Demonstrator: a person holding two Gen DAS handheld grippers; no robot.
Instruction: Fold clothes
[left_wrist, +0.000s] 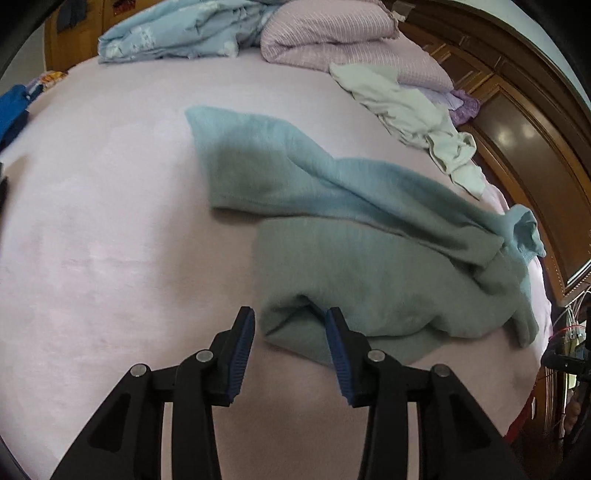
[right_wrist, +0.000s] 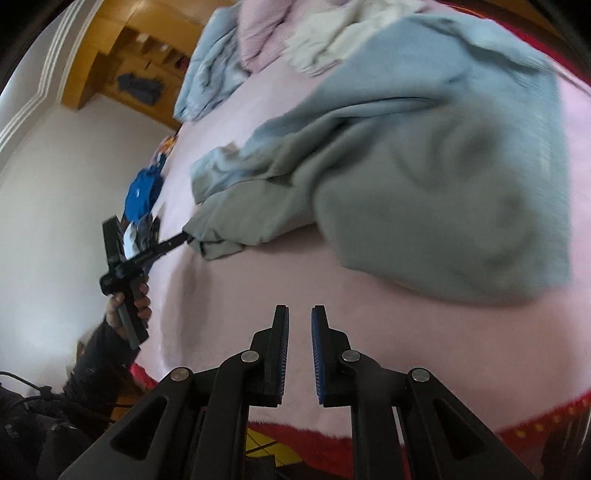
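A soft teal-green knitted garment (left_wrist: 388, 258) lies rumpled on the pink bed sheet (left_wrist: 110, 240), partly doubled over itself. Its long axis runs from the far left, where a flat panel reaches up the bed, to the near right, where a sleeve or neck end bunches close to the bed's edge. A thick folded corner of it sits nearest the camera in the left wrist view.

The left gripper (left_wrist: 290, 332) stands spread, its blue pads (left_wrist: 243, 354) on either side of that near corner; the right pad looks to be just touching the fabric, but nothing is pinched between them. From the right wrist view the same tool, held in a person's hand (right_wrist: 129, 302), has its tip right at the garment's left corner.

The right gripper (right_wrist: 299, 343) is nearly pressed together, a narrow slot showing between its pads, and it holds nothing. The garment's wide rounded fold lies ahead of it and up to the right, apart from the fingers, with bare sheet between.

So the left hand is the nearer one; a grasp would likely begin there.

Farther off lie a white crumpled garment (left_wrist: 413, 110), a pale blue quilt (left_wrist: 173, 33) and a lilac striped pillow (left_wrist: 325, 33).
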